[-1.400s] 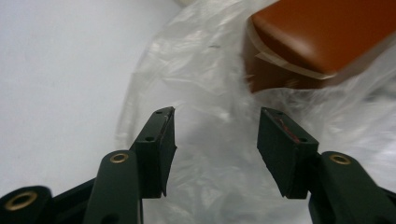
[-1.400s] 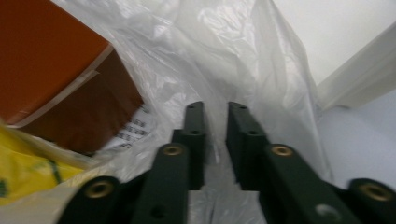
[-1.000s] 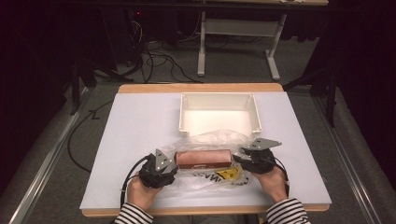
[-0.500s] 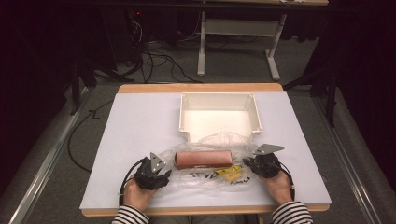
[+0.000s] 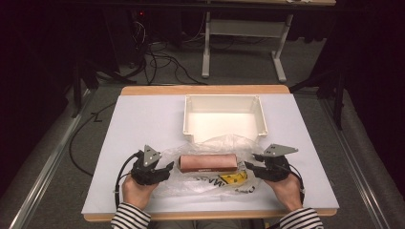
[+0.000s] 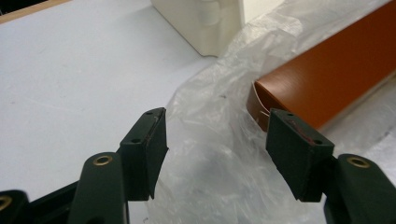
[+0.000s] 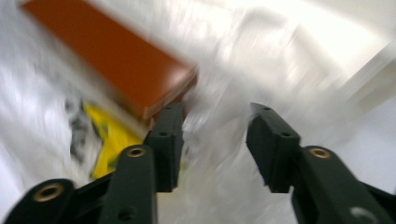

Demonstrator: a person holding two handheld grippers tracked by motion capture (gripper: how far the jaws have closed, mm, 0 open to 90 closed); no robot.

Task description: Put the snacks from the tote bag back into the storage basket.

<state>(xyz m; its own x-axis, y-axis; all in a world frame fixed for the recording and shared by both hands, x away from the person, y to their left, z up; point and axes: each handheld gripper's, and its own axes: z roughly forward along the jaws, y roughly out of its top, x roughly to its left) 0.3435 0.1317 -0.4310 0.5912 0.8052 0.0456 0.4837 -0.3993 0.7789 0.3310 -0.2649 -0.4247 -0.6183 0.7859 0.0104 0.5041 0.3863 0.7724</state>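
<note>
Plastic bag (image 5: 210,164), clear and crinkled, lies low in the middle of the high view with a brown box (image 5: 207,163) inside it. The white tray (image 5: 224,101) sits just above the bag, touching its upper edge. At the lower left, the left gripper (image 5: 165,169) rests by the bag's end; its jaws have just been opening and stand apart over loose plastic, pinching nothing. At the lower right, the right gripper (image 5: 250,167) has also just opened, jaws apart over the bag's other end.
</note>
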